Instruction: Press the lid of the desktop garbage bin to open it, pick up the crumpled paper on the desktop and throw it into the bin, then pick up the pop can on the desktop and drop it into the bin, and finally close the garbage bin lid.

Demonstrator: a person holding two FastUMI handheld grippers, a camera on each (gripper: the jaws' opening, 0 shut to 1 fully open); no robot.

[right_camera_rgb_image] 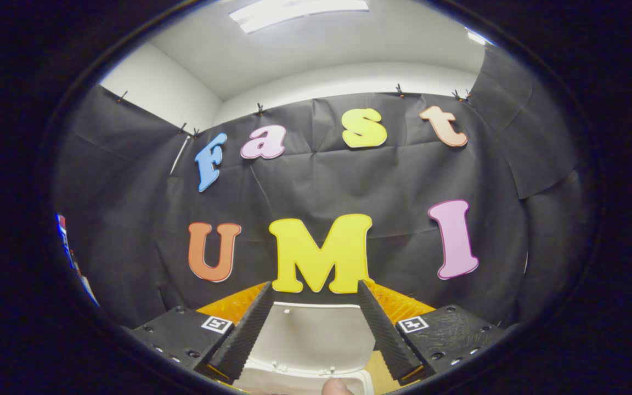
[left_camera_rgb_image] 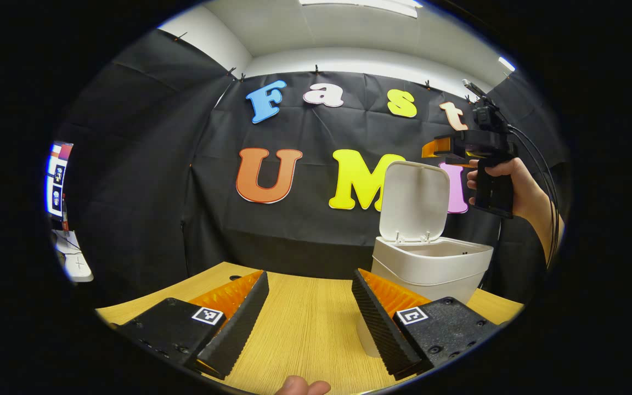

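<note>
Pale wooden tabletop [left_camera_rgb_image: 305, 323] fills the lower centre of our left gripper view, where the white plastic garbage bin [left_camera_rgb_image: 431, 266] stands centre right, its hinged lid [left_camera_rgb_image: 413, 200] upright. Our left gripper [left_camera_rgb_image: 309, 315] hovers with jaws apart, holding nothing. Our right gripper [right_camera_rgb_image: 311, 329], jaws likewise apart and holding nothing, hangs above the bin at that view's bottom centre.

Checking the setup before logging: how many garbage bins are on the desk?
1. The white garbage bin stands at the desk's far right side, its lid up. The right gripper view looks down on the same lid. The bin's inside is hidden.

bin [left_camera_rgb_image: 431, 263] interior hidden, base cut off
</note>
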